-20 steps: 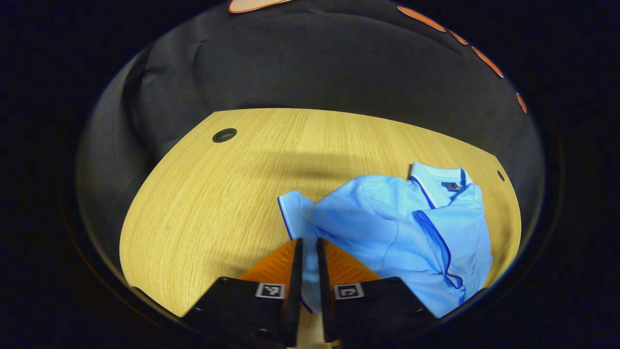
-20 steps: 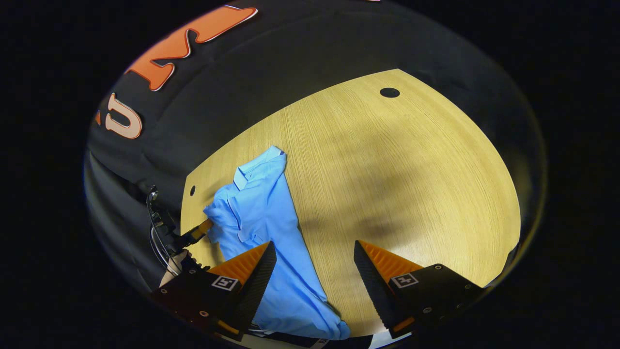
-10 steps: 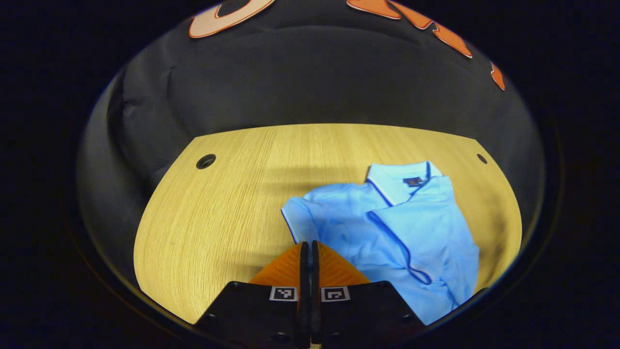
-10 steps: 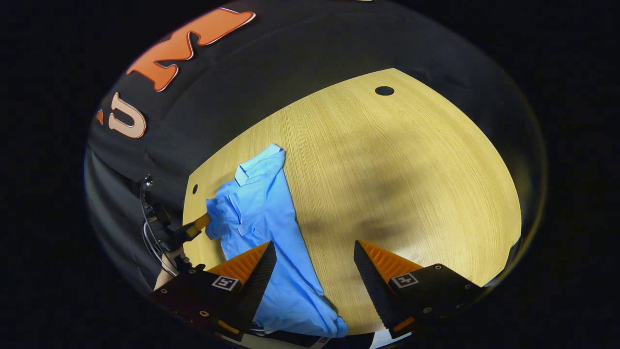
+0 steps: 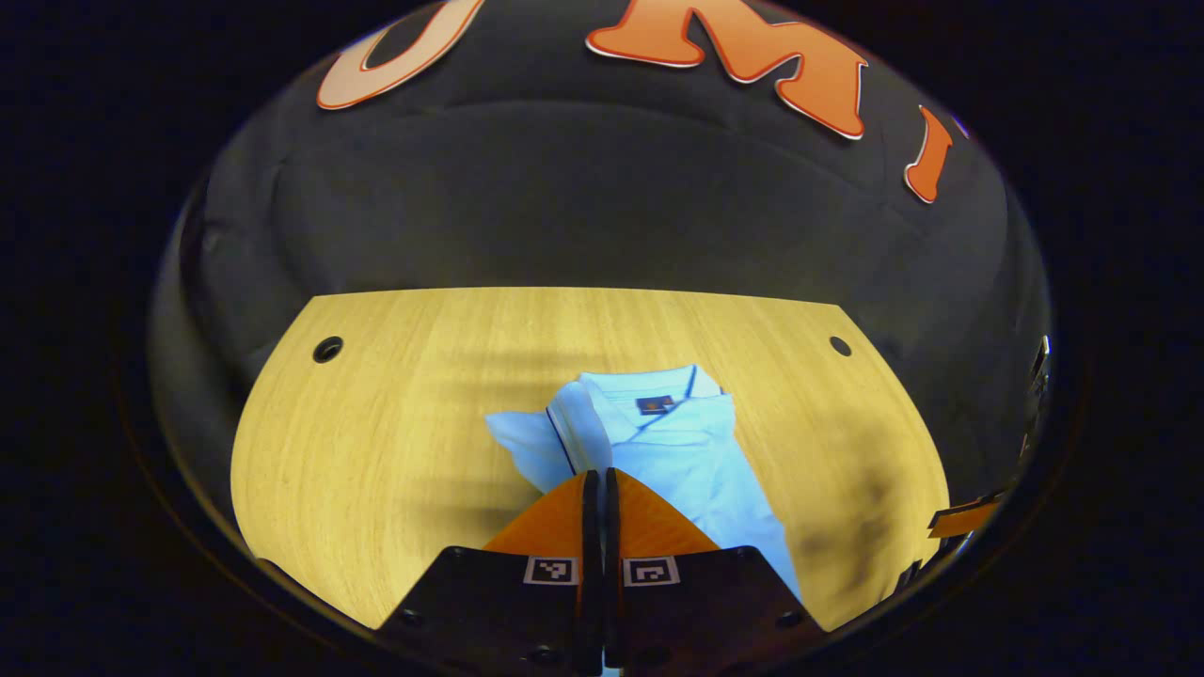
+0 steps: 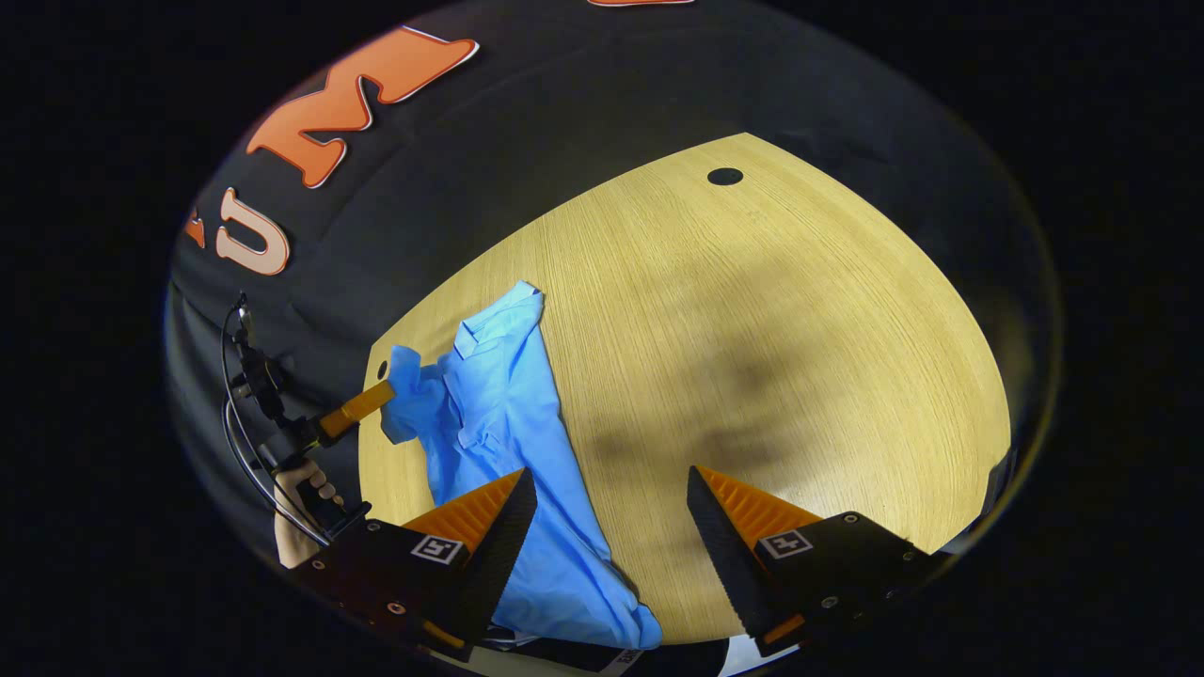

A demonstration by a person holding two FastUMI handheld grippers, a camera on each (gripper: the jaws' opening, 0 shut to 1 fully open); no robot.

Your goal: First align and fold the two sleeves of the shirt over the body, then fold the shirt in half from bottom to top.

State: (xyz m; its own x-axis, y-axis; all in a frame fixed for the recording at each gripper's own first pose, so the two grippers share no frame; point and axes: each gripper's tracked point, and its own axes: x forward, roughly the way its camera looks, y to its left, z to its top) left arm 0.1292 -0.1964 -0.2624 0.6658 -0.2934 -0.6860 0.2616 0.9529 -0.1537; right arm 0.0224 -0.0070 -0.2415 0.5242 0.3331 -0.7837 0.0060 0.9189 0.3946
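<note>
The left gripper [image 6: 384,395] is clamped on the shirt's [image 6: 513,423] sleeve [image 6: 404,400], held up off the table [image 6: 800,329] ready for folding, while the right gripper [image 6: 611,517], spread wide, is kept just above the hem.

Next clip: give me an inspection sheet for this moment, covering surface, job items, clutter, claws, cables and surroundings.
Surface: wooden table with round holes near its corners.
Job's things: light blue shirt, collar toward the wall, lying rumpled; one sleeve lifted off to the side.
Clutter: nothing seen.
Claws: left claw shut on the sleeve; a hand holds its handle. Right claw open, above the shirt's lower edge, holding nothing.
Cables: thin cables loop beside the left handle.
Surroundings: black cloth wall.
</note>
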